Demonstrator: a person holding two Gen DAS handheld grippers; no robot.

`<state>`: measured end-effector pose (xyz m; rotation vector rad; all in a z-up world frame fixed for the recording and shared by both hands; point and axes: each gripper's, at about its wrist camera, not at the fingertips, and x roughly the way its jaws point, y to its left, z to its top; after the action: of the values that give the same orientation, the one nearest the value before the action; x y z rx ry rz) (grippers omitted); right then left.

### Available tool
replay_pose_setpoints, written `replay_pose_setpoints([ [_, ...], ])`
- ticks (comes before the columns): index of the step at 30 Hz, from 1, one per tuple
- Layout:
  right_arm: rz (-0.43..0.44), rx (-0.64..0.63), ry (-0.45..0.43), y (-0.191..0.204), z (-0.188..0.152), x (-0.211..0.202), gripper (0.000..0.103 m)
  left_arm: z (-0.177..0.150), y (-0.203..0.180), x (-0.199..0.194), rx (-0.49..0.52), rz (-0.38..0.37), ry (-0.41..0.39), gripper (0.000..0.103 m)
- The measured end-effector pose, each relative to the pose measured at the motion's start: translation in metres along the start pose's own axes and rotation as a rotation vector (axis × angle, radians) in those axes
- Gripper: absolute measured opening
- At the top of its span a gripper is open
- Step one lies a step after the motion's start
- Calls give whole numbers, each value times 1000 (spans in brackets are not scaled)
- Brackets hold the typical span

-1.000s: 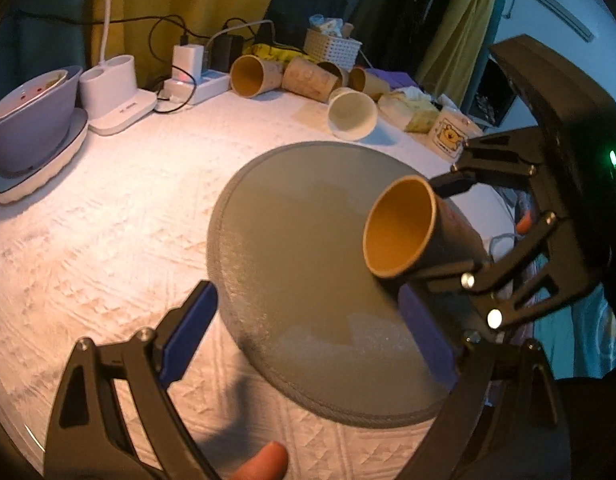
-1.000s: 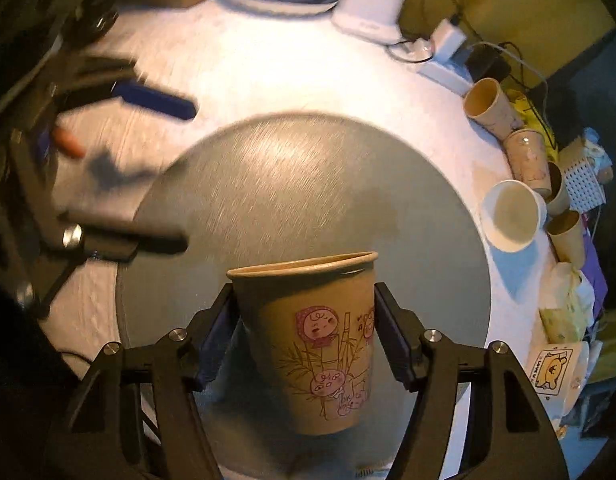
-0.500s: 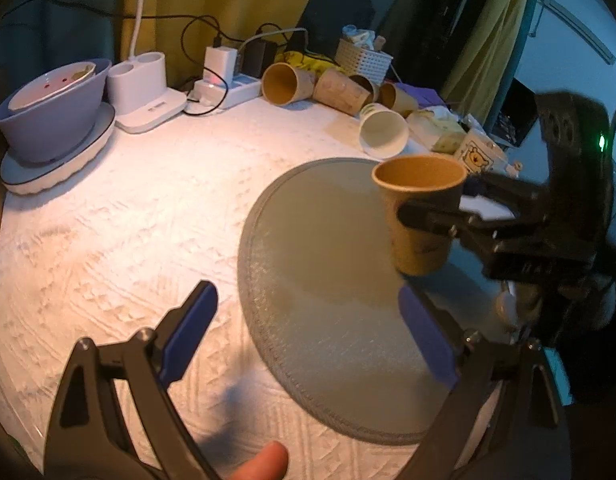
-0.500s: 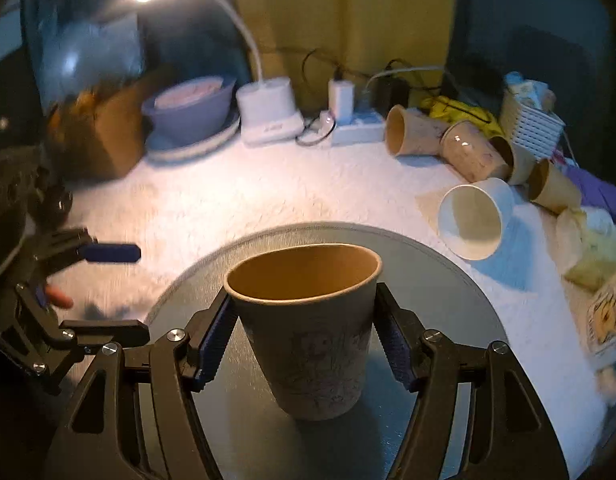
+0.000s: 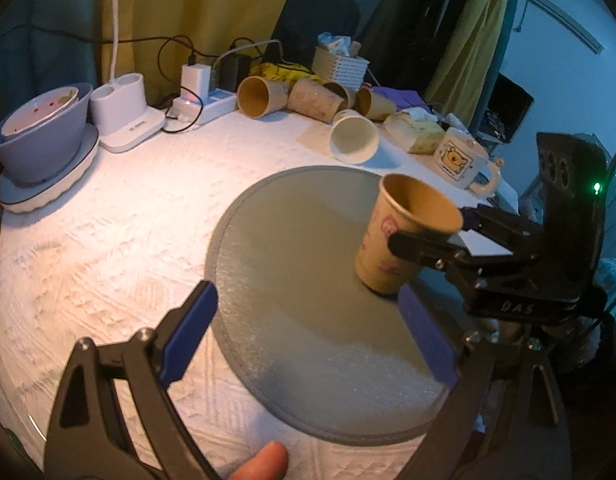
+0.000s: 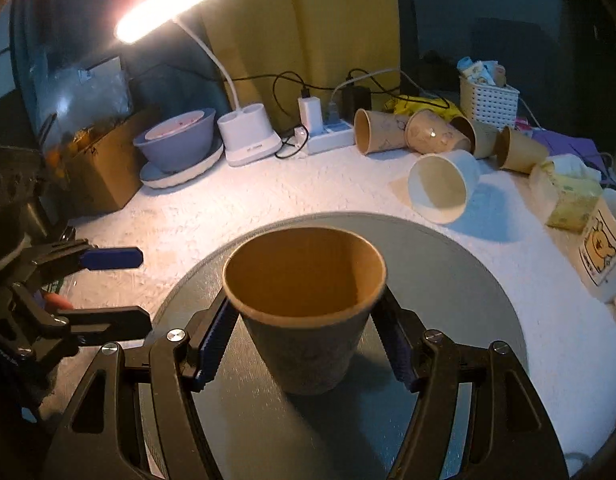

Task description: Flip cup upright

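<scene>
- surface (image 6: 292,200): white textured cloth, lit by a desk lamp (image 6: 168,8) at the back.
- round grey mat (image 5: 300,280): lies flat on the surface, mid-frame in both views.
- purple bowl (image 5: 40,136): on a white plate, far back left.
- right gripper (image 6: 304,332): jaws at either side of the cup, pads against or just beside its wall; can't tell if they're gripping.
- left gripper (image 5: 308,336): jaws wide apart, nothing between them, hovering over the mat's near edge.
- cup (image 6: 304,308): upright, mouth up, base on the mat toward its right side, leaning slightly.
- spare paper cups (image 5: 308,96): lying on their sides at the back of the surface.
</scene>
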<state>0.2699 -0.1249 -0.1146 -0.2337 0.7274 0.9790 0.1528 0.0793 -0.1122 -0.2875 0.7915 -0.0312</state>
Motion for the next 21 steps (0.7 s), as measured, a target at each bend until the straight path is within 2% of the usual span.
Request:
replay_pose_setpoints([
  [3,-24,-4,11,3,-9,-3,70,-3,-4,-3,5,2,-1,93],
  [6,-39,-2,15,6,-16,-6,77,-5,-7,-4,8,6,-1,93],
  [12,-70,18,15,11,-29,-19,77,-17,-21,-12,39,-3,2,93],
  [21,-160,83,6,18,-50,-55,77,-34,-42,-38,97,-4,-65,93],
])
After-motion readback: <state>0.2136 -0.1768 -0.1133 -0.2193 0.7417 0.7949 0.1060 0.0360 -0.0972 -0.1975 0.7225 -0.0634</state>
